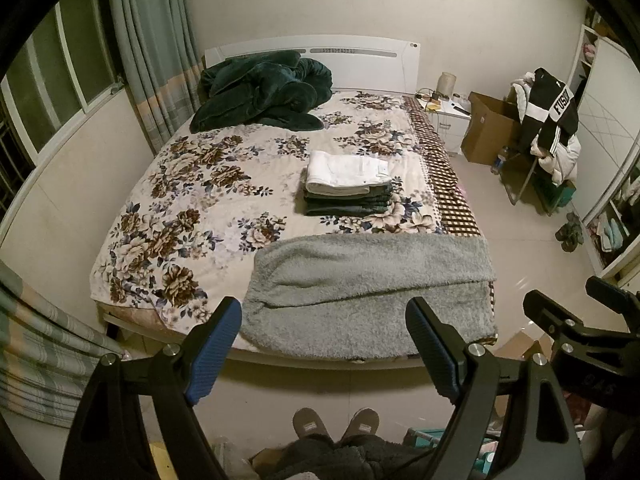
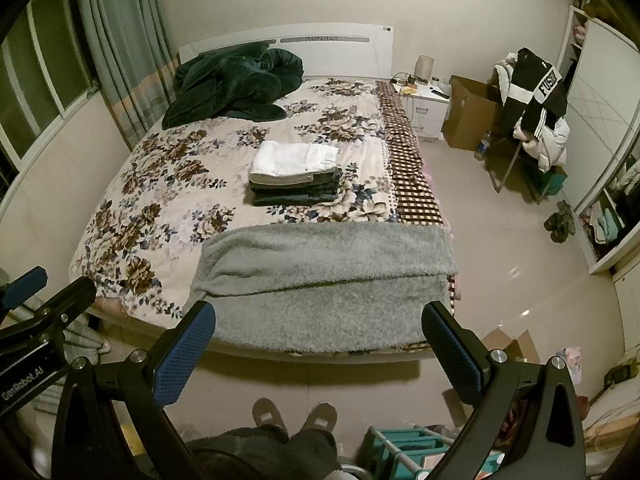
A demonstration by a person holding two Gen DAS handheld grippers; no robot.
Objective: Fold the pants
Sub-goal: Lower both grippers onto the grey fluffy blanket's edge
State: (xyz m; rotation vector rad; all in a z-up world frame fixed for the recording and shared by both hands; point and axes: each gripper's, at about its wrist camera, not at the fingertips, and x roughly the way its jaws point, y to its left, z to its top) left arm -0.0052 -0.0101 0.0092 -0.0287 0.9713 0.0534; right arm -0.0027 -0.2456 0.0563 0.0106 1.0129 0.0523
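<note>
Pants: fuzzy grey fleece pants (image 1: pixel 368 280) laid flat across the bed's near end, lower centre | Stack: neat folded pile (image 1: pixel 348 184), white on dark, mid-bed on floral quilt (image 1: pixel 180 200) | Left claw (image 1: pixel 324 344): angled down, blue ribbed pads spread wide, empty | Right claw (image 2: pixel 320 348): likewise spread, touching nothing

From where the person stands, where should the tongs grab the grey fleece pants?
Probably the grey fleece pants by their near edge, draped over the foot of the bed. Come from the foot side: that edge hangs free, facing both open tongs.
</note>
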